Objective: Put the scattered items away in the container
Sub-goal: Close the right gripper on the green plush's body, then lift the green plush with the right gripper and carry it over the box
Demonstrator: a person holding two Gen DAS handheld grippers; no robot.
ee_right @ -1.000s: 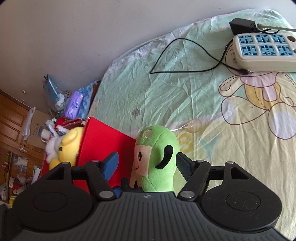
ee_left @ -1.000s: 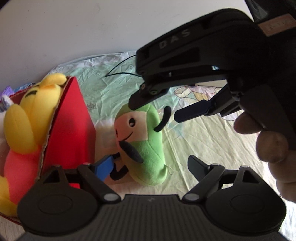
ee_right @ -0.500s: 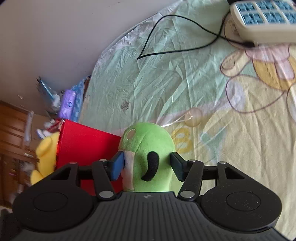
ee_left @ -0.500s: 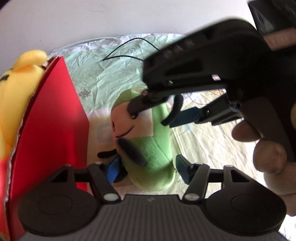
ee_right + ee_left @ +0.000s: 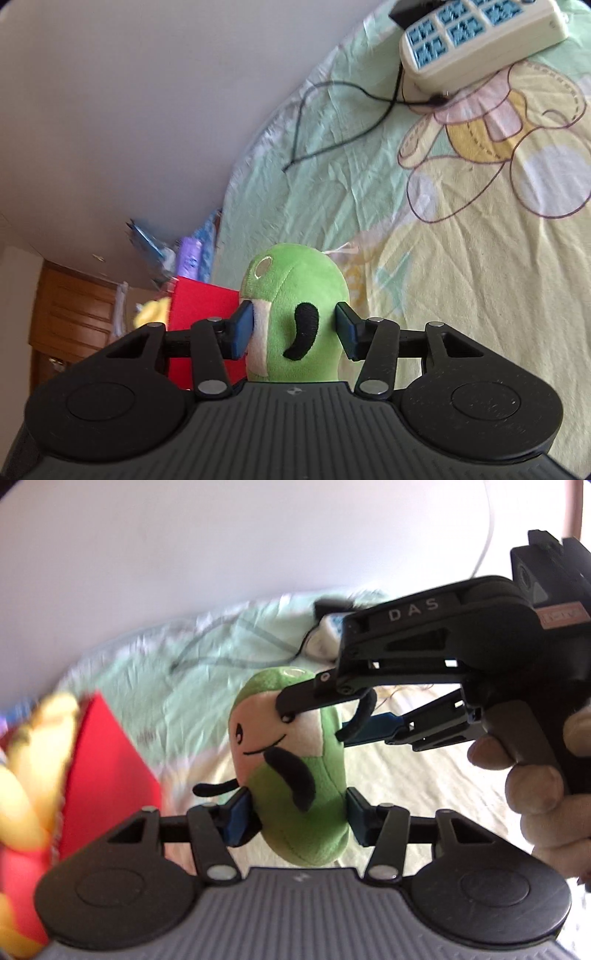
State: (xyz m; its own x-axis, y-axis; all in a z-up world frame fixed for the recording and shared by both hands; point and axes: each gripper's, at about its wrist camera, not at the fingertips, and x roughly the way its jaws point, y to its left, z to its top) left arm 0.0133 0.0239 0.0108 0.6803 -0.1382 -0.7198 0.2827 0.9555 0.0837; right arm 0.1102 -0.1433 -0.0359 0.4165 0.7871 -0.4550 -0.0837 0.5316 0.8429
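Nearest: 2 hand-held grippers, both on 1 green plush (image 5: 295, 775). Left hand-held gripper (image 5: 293, 818) has just been closing; its blue pads (image 5: 236, 818) press the plush's lower body from both sides, clamped. Right hand-held gripper (image 5: 295, 328) has also just been closing, pads against the plush's head, one on the face side, one on the back; clamped too. In the left view the right hand-held gripper comes in from the right, w/ 1 hand (image 5: 535, 790) around its handle, upper finger lying across the plush's forehead and hiding part of the face.

Just left of the plush: 1 red box (image 5: 107, 771), w/ 1 yellow plush (image 5: 33, 775) in it, blurred, leaning over the near edge.

Under & beyond: bed sheet (image 5: 461, 295), pale green w/ cartoon bear print. Farther back on it, 1 black cable (image 5: 332, 122) in a loose loop, running to 1 white power strip (image 5: 480, 37) w/ blue sockets. Behind all, plain wall (image 5: 147, 92); beside the bed, clutter and a wooden cabinet (image 5: 70, 314), too blurred to count.
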